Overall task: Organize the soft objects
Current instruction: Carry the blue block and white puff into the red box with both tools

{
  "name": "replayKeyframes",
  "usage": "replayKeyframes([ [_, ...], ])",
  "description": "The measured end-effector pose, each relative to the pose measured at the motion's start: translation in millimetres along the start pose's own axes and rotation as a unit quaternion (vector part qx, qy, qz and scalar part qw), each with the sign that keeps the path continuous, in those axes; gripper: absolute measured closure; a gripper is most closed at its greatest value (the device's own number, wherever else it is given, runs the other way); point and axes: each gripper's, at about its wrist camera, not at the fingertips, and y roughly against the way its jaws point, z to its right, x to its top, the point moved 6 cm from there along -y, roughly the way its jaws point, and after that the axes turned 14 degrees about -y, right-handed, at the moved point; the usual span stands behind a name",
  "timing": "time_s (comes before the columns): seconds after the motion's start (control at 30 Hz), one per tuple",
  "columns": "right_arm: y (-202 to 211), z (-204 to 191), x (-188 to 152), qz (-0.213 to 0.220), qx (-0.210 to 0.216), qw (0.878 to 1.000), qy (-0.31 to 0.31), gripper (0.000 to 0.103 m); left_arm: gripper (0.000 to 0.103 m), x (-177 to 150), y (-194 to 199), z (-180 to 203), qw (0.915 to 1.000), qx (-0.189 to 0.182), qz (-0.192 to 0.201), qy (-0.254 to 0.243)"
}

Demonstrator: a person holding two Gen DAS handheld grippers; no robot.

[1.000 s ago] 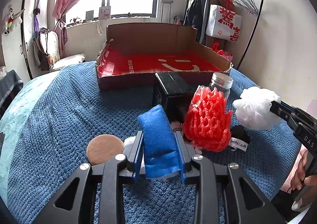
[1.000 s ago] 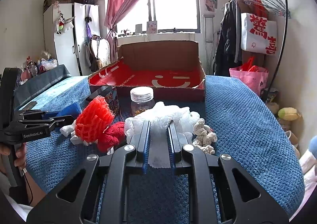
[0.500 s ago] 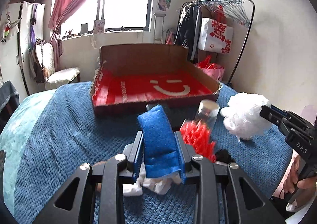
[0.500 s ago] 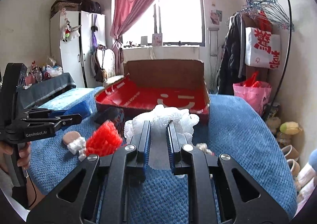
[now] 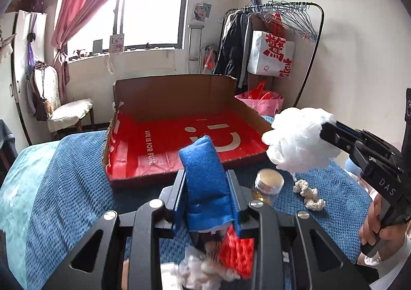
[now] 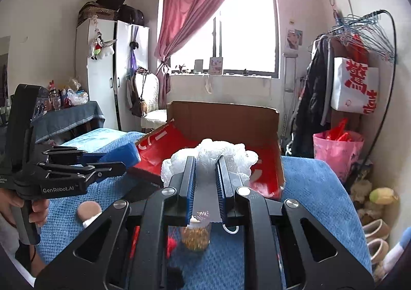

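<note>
Red mesh object (image 5: 237,254) blurred, mostly hidden behind left gripper (image 5: 206,187) body; white fluffy thing (image 5: 203,270) beside it cut off by bottom edge, can't tell what. Jar (image 6: 196,234) under right gripper (image 6: 205,174) blurred, lid hidden by fingers, contents unclear. Small dark object (image 6: 174,276) at bottom edge: unidentifiable. Round tan pad (image 6: 90,210) partly hidden by gripper frame. Cardboard box (image 6: 226,118) floor largely blocked by white puff (image 6: 208,154). Right hand (image 5: 380,223) cropped at frame edge.

Both lifted up off the bed now: blue sponge (image 5: 205,182) and white puff (image 5: 299,139) carried higher, closer to the red box (image 5: 179,146).
</note>
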Motion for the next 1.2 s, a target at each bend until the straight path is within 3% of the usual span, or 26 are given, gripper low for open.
replayKeyframes([
  [0.4, -70, 9, 24, -0.039, 0.008, 0.999, 0.035, 0.088, 0.071, 34, -64, -19, 0.9975, -0.052, -0.046, -0.014],
  [0.83, -175, 28, 27, -0.143, -0.004, 0.988, 0.051, 0.088, 0.071, 52, -153, -41, 0.9868, -0.085, -0.134, -0.031],
  [1.2, -267, 47, 18, -0.233, -0.043, 0.97, 0.053, 0.088, 0.071, 48, -236, -72, 0.9756, -0.079, -0.203, -0.022],
])
